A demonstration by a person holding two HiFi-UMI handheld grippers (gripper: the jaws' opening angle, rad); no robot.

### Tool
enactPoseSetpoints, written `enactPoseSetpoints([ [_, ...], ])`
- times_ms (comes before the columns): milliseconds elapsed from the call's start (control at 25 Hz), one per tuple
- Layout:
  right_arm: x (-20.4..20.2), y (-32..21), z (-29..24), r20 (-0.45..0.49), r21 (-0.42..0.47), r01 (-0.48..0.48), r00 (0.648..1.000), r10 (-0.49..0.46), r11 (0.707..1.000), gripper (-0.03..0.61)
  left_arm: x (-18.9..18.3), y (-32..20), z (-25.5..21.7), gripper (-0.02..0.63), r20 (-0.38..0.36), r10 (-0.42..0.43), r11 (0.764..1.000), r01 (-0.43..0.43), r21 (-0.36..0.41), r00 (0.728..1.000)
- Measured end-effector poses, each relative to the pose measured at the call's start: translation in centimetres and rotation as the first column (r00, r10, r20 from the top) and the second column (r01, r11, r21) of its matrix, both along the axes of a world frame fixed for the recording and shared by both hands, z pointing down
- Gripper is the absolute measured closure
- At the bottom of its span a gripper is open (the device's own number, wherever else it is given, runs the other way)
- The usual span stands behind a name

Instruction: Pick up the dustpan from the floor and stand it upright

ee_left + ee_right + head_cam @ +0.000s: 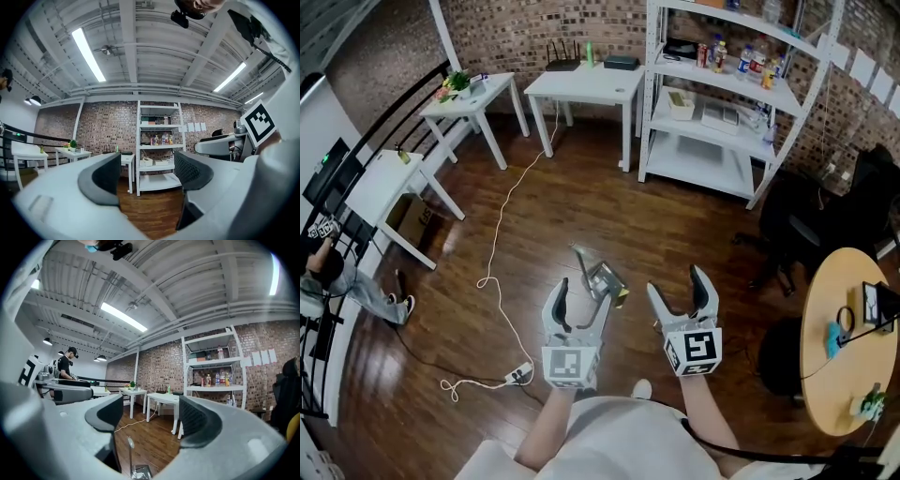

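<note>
Dustpan (606,278): silvery grey pan with a yellowish patch at one edge; a thin handle with a rounded tip rises from it.
Place: on the wood floor (581,197), just ahead of both grippers and between them, touching neither.
Left gripper (583,298): jaws apart, nothing between.
Right gripper (677,281): jaws apart, gripping nothing.
Writing: black-and-white square markers (565,364) on the gripper cubes; labels on the bottles (741,58) are too small to read.

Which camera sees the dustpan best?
The head view: it shows the whole dustpan from above, in the middle of the picture. The right gripper view catches only its thin handle and a bit of the pan at the bottom edge. The left gripper view doesn't show it.
</note>
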State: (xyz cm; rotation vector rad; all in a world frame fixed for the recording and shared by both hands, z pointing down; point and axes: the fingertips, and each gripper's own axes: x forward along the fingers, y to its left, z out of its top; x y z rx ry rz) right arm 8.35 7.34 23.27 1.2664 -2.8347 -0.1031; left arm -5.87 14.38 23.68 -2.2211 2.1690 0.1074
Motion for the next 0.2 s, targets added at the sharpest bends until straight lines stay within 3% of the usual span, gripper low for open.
enactPoseSetpoints([
  [200, -1.7, 0.0, -0.5, 0.002, 0.021, -0.008, 1.0, 0.008, 1.0, 0.222, -1.4, 0.0, 0.1, 0.25, 0.005, 0.025, 1.0, -0.025, 0.001, 1.0],
])
